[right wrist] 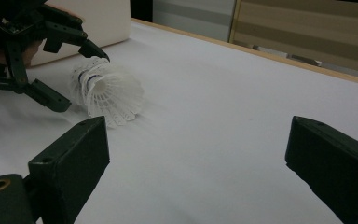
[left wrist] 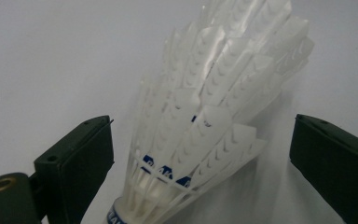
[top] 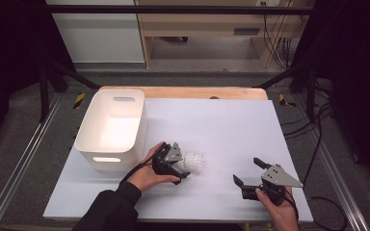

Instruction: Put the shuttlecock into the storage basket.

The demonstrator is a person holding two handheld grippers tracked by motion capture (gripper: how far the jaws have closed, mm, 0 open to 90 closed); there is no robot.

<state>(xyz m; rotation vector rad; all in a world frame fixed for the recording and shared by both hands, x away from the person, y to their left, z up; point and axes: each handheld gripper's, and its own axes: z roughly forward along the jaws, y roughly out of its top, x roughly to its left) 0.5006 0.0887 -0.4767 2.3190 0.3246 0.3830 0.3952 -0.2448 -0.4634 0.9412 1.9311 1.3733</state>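
white shuttlecocks (left wrist: pixel 205 121), seemingly stacked, lie on the table (top: pixel 231 125) between your left gripper's (top: pixel 179 169) spread jaws, untouched; their cork end is cut off in the left gripper view. your right gripper (top: pixel 246 172) gapes empty, well apart, and the bin (top: pixel 112 126) sits just beside your left hand.

Both black grippers, the left gripper (top: pixel 179 169) and right gripper (top: pixel 248 171), carry grey three-cornered plates; the left arm wears a dark sleeve (top: pixel 110 209).
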